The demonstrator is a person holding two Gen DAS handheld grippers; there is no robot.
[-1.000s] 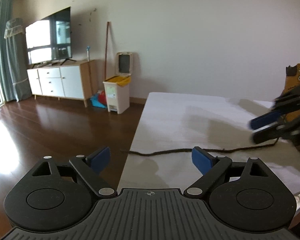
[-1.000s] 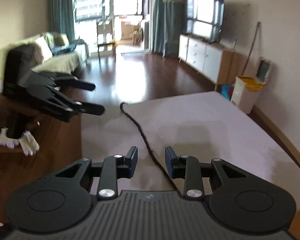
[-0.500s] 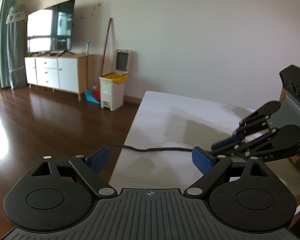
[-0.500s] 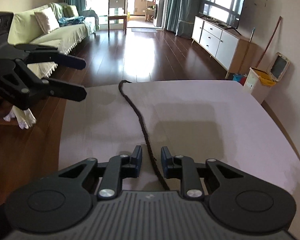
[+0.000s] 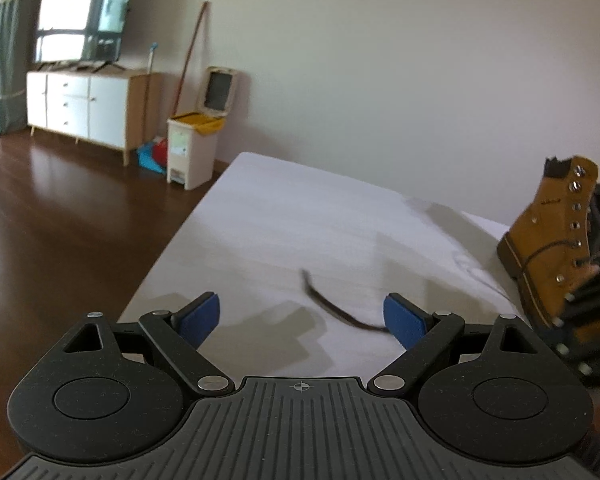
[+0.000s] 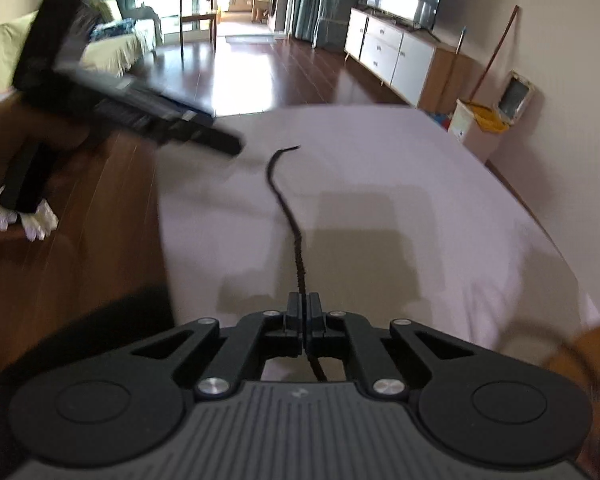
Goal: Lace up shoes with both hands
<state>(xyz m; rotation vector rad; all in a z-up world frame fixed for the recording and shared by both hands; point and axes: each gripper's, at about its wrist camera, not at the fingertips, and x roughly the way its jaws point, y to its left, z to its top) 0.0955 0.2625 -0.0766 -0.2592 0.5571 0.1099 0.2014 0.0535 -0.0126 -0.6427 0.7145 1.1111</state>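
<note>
While the right gripper (image 6: 304, 312) has its black fingers (image 6: 294, 314) pressed together on the dark shoelace (image 6: 288, 216), the left gripper (image 5: 302, 316) stands wide apart with nothing between its blue pads (image 5: 202, 316).

Right wrist view: the lace runs from the pinch point straight ahead over the white table (image 6: 420, 200), bends slightly, and ends in a free tip lying on the cloth. A short length of lace also passes back under the gripper body. The left gripper (image 6: 132, 100) shows at upper left, blurred, held over the table's left edge and apart from the lace tip.

Left wrist view: a loose stretch of shoelace (image 5: 332, 304) curves across the table just ahead of the right-hand pad; contact with the pad cannot be judged. A tan lace-up boot (image 5: 556, 240) stands upright at the table's right side, metal eyelets visible along its front, a dark lace crossing its lower eyelets. The right gripper (image 5: 588, 320) sits low in front of the boot, blurred.

Background: TV cabinet (image 5: 80, 108), lidded bin (image 5: 192, 148), wood floor (image 5: 60, 220).
</note>
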